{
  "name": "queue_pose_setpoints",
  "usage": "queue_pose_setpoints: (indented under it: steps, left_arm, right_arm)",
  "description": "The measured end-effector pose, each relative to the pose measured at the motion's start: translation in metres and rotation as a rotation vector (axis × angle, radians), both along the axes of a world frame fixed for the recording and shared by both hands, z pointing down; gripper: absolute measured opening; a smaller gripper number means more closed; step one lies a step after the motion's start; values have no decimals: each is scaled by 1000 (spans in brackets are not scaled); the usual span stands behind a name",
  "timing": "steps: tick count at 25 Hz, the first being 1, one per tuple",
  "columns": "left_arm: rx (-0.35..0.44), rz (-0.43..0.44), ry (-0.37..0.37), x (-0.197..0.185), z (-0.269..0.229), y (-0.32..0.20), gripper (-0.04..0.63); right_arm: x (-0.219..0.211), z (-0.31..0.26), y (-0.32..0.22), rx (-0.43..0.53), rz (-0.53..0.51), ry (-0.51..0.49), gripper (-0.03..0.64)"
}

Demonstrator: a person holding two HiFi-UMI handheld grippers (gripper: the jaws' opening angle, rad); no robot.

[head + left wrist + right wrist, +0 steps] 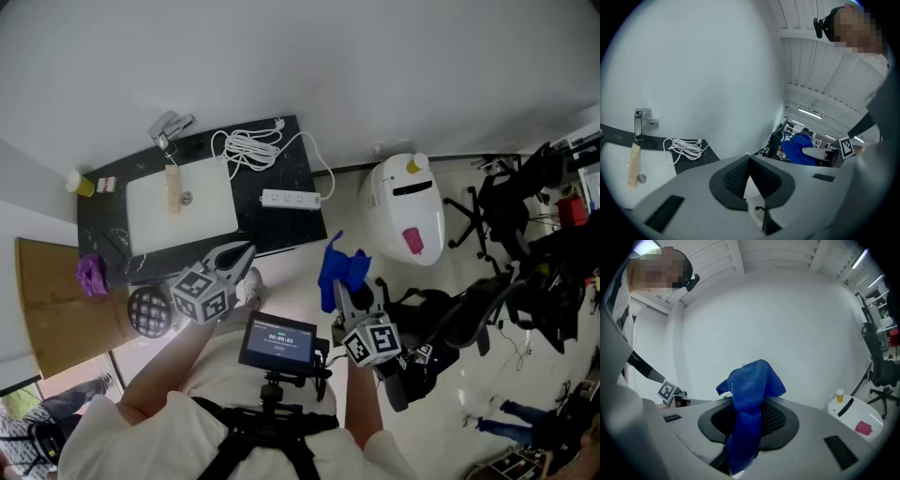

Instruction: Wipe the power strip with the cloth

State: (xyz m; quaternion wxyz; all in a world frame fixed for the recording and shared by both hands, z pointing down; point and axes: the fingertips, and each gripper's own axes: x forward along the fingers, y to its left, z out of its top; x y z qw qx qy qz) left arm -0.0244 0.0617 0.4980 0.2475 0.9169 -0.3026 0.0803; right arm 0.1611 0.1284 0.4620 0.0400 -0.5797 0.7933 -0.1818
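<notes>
The white power strip (291,199) lies on the right part of the black counter (281,230), its white cable coiled (248,147) behind it; the coil (686,147) also shows in the left gripper view. My right gripper (342,291) is shut on the blue cloth (339,270), held in the air off the counter's front right corner. The cloth (752,394) bunches above the jaws and hangs down between them. My left gripper (244,251) hovers over the counter's front edge, its jaws (750,160) shut with nothing between them.
A white sink (183,204) with a faucet (169,128) and a beige tube (172,187) fills the counter's left. A purple item (91,275) and a yellow cup (82,185) sit at its left end. A white domed bin (408,206) and office chairs (497,202) stand to the right.
</notes>
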Motion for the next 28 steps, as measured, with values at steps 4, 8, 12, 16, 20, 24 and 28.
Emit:
queue_pose_setpoints:
  steps: [4, 8, 12, 16, 20, 24, 28]
  left_arm:
    - [-10, 6, -6, -13, 10, -41, 0]
    - [-21, 17, -15, -22, 18, -72, 0]
    - [-26, 24, -16, -35, 23, -99, 0]
    - [-31, 33, -13, -46, 27, -124, 0]
    - [-27, 53, -10, -52, 26, -148, 0]
    - [-19, 72, -9, -58, 28, -171, 0]
    - [-15, 89, -14, -63, 32, -194, 0]
  right_arm:
    - [-15, 4, -42, 2, -3, 3, 104]
    - [-24, 8, -75, -6, 0, 6, 104]
    - [-37, 13, -99, -13, 9, 7, 104]
    - [-48, 16, -123, -16, 18, 12, 104]
    - [-55, 14, -148, -9, 34, 15, 104]
    - [-62, 15, -168, -1, 53, 18, 104]
    - [-67, 17, -187, -2, 73, 16, 104]
